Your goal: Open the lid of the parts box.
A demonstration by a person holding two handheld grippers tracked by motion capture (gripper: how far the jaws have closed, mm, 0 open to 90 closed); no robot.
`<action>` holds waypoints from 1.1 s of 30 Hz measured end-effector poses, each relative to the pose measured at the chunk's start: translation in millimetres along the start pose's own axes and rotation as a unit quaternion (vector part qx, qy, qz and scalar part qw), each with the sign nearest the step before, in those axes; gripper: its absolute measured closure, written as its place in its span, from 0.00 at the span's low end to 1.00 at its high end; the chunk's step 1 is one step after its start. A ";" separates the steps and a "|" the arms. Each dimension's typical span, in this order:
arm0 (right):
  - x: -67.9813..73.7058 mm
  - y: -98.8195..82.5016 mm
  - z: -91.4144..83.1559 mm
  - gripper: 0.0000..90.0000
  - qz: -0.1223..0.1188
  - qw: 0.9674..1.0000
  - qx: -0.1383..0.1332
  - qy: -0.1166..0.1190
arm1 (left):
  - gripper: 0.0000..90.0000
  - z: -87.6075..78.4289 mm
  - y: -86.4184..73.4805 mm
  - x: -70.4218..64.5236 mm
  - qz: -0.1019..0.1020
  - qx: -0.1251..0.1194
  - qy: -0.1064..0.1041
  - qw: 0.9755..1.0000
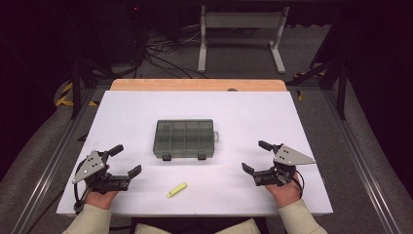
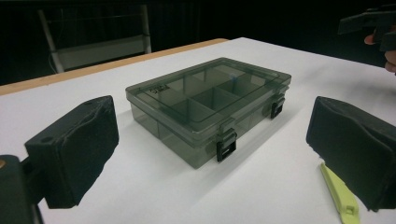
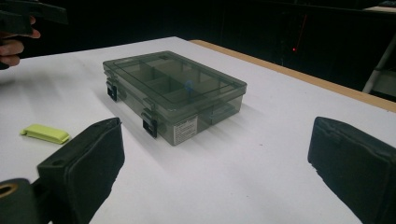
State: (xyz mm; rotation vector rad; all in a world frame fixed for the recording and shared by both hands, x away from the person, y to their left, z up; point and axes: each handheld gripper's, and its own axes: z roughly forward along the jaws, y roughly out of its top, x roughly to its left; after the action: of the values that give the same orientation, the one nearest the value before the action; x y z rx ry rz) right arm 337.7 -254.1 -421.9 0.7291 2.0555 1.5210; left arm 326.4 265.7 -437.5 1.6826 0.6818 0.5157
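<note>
the smoky translucent plastic compartment box (image 1: 185,139) is seen shut at the middle of the white counter (image 1: 146,105), both black latches facing the person. the left gripper (image 1: 121,160) and right gripper (image 1: 256,156) are held either side, well apart from it, jaws wide and empty. a small yellow-green plastic piece (image 1: 177,189) lies nearer. judged: approach step; next, the latches must be reached.

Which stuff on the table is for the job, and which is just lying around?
For the job:
- grey compartment box, lid shut, both latches closed
- yellow-green tool on the table in front of it
- left tongs and right tongs, both open, holding nothing

Just lying around:
- white metal stand on the floor
- cables on the floor
</note>
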 end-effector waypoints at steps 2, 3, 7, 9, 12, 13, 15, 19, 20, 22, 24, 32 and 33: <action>0.0 0.1 0.0 0.05 0.000 1.000 0.000 0.002 | 0.04 -1.0 0.5 0.7 0.004 0.004 0.000 1.000; 0.0 0.0 0.1 0.05 0.001 1.000 -0.001 0.002 | 0.04 -1.3 0.6 0.7 0.002 0.003 0.002 1.000; 0.1 0.2 0.8 0.05 0.001 1.000 -0.002 0.004 | 0.04 -2.1 0.7 1.6 -0.002 0.003 0.004 1.000; 0.2 0.1 1.7 0.05 0.000 1.000 -0.002 0.005 | 0.04 -2.1 0.3 2.5 -0.004 0.000 0.010 1.000; 0.4 0.2 1.9 0.05 -0.001 1.000 0.001 0.005 | 0.03 -2.4 0.1 3.6 -0.010 0.002 0.009 1.000; 0.7 0.1 2.0 0.05 0.000 1.000 0.000 0.005 | 0.03 -2.8 0.3 4.1 -0.009 0.004 0.009 1.000; 0.8 0.2 1.9 0.05 -0.001 1.000 0.000 0.005 | 0.03 -3.0 0.3 4.4 -0.010 0.004 0.010 1.000; 0.9 0.1 1.9 0.05 0.000 1.000 0.000 0.006 | 0.03 -1.7 1.1 4.7 -0.014 0.002 0.014 1.000; 0.7 0.2 2.2 0.05 0.000 1.000 0.000 0.006 | 0.03 -0.6 1.7 5.3 -0.015 0.003 0.014 1.000; 1.2 1.0 4.0 0.05 0.004 1.000 -0.004 0.007 | 0.03 1.9 4.3 5.6 -0.013 0.007 0.014 1.000; 3.1 2.7 6.8 0.06 -0.002 1.000 -0.003 0.009 | 0.03 3.2 5.8 5.7 -0.010 0.009 0.014 1.000; 7.3 15.1 15.8 0.07 -0.012 1.000 -0.011 0.024 | 0.02 12.4 15.4 9.2 -0.023 0.013 0.010 1.000; 8.0 17.2 18.0 0.07 -0.012 0.999 -0.012 0.028 | 0.02 13.5 16.3 9.6 -0.023 0.015 0.008 1.000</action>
State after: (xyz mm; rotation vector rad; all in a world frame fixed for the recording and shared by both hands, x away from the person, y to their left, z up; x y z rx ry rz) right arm 345.8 -231.8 -410.7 0.6584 2.0764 1.5662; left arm 345.0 260.3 -424.7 1.6893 0.7404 0.4888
